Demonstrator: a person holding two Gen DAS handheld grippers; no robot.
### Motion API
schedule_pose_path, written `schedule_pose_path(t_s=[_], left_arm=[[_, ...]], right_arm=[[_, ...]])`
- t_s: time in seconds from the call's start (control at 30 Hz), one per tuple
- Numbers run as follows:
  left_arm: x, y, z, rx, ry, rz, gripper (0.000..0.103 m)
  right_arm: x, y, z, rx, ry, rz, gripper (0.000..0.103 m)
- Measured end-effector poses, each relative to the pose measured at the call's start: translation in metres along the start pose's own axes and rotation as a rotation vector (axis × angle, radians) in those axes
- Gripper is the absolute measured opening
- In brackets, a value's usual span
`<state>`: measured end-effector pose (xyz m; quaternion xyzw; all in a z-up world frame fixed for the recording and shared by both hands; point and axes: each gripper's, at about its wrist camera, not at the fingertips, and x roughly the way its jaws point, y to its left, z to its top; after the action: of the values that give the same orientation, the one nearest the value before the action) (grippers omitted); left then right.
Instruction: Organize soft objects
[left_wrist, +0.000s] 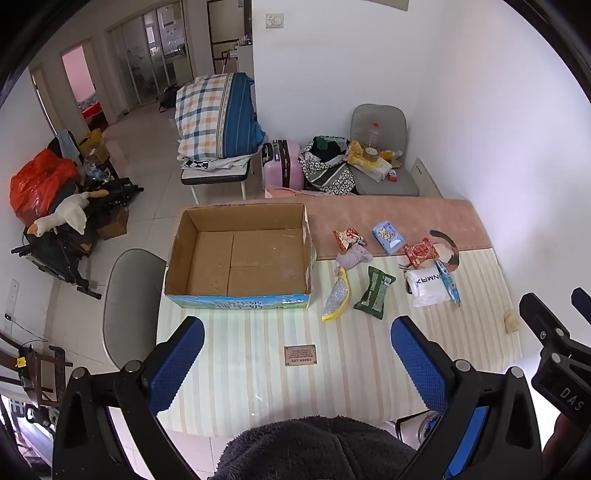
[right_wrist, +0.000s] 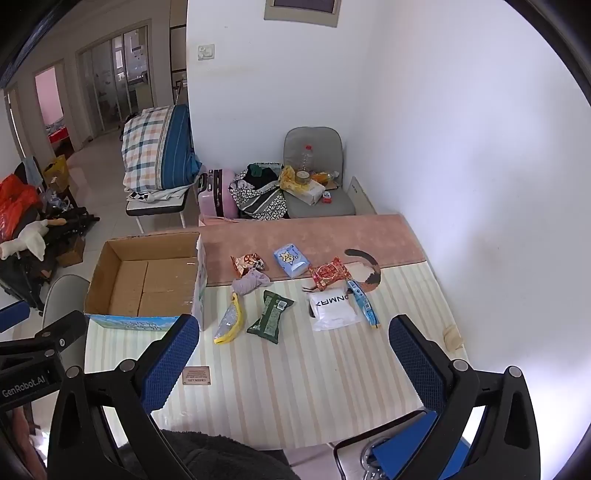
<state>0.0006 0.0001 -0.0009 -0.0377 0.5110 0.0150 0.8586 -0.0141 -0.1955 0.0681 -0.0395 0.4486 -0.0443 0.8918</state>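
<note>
An open, empty cardboard box (left_wrist: 240, 258) (right_wrist: 147, 280) stands on the left of the striped table (left_wrist: 332, 369) (right_wrist: 314, 387). To its right lie soft items: a yellow pouch (left_wrist: 337, 300) (right_wrist: 229, 325), a green packet (left_wrist: 375, 292) (right_wrist: 270, 312), a lilac cloth (left_wrist: 352, 256) (right_wrist: 251, 281), a blue tissue pack (left_wrist: 388, 237) (right_wrist: 291, 259), red snack packs (left_wrist: 421, 252) (right_wrist: 328, 274), a white bag (left_wrist: 428, 286) (right_wrist: 332, 306). My left gripper (left_wrist: 297, 338) and right gripper (right_wrist: 295, 338) hang open and empty above the table's near edge.
A pink cloth (left_wrist: 388, 216) covers the table's far strip. Behind stand a cluttered grey chair (left_wrist: 384, 177), a pink suitcase (left_wrist: 282, 164) and a bench with folded bedding (left_wrist: 218, 114). A grey chair (left_wrist: 129, 302) is left of the table. A white wall is on the right.
</note>
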Motion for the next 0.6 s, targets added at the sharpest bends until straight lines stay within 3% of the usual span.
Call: schedule_pose_path(t_s=[0.6], left_arm=[[-0.0046, -0.0049, 0.0056, -0.001, -0.027, 0.015, 0.103]], right_arm=[[0.0033, 0.0016, 0.0036, -0.018, 0.004, -0.026, 0.103]])
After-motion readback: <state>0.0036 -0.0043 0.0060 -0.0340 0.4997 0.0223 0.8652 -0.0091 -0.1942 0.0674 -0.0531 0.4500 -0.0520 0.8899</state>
